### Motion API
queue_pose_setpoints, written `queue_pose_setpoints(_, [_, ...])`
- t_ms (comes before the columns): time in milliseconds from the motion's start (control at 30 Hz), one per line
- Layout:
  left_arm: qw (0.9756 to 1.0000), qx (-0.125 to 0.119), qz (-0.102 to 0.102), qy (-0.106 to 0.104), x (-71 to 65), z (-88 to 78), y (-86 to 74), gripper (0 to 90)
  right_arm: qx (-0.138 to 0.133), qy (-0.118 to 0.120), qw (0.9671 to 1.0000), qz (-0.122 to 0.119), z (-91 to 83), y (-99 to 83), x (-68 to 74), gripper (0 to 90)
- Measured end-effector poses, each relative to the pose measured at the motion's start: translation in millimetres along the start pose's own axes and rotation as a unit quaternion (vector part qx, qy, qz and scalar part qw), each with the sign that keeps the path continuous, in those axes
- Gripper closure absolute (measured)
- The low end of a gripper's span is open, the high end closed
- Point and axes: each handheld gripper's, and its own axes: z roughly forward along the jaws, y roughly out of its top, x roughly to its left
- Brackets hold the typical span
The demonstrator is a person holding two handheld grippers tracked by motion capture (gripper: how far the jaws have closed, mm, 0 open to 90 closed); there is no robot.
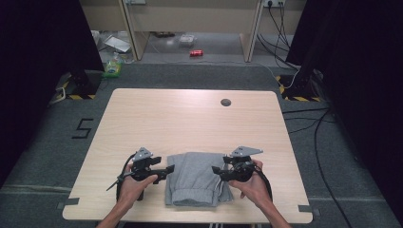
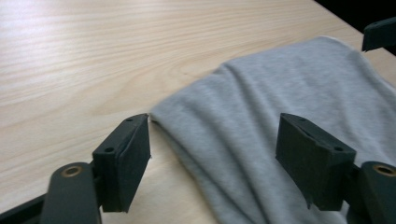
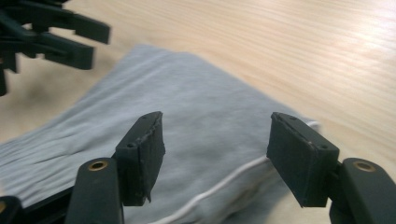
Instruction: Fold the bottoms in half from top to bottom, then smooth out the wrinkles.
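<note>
- Pale wooden table (image 1: 190, 118) stands on grey carpet, with one dark round grommet (image 1: 225, 102) near its far edge.
- One folded grey garment (image 1: 195, 178) lies at the table's near edge, between the two grippers; a white drawstring (image 3: 219, 186) trails along its right side.
- Left gripper (image 1: 164, 171) sits just left of the garment, jaws released, nothing pinched.
- Right gripper (image 1: 219, 172) hovers at the garment's right edge, jaws likewise parted over the cloth.
- Beyond the table, one red can (image 1: 196, 53) lies on the floor.
</note>
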Motion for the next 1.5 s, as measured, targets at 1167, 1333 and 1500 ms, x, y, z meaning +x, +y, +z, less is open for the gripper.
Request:
queue_pose_setpoints(1167, [0.9993, 0.035, 0.005, -0.008, 11.9, 32.3, -2.2, 42.9, 0.031, -0.012, 0.998, 0.055, 27.2, -4.9, -28.9, 27.9])
queue_pose_setpoints(1333, [0.9991, 0.033, 0.022, -0.012, 11.1, 33.2, -4.4, 59.4, 0.036, -0.009, 0.9973, 0.064, 29.8, -6.3, -31.3, 32.5])
queue_pose_setpoints(1500, [0.999, 0.031, 0.031, -0.015, 11.0, 33.2, -5.1, 75.1, 0.04, 0.004, 0.9961, 0.078, 33.0, -10.2, -36.3, 43.9])
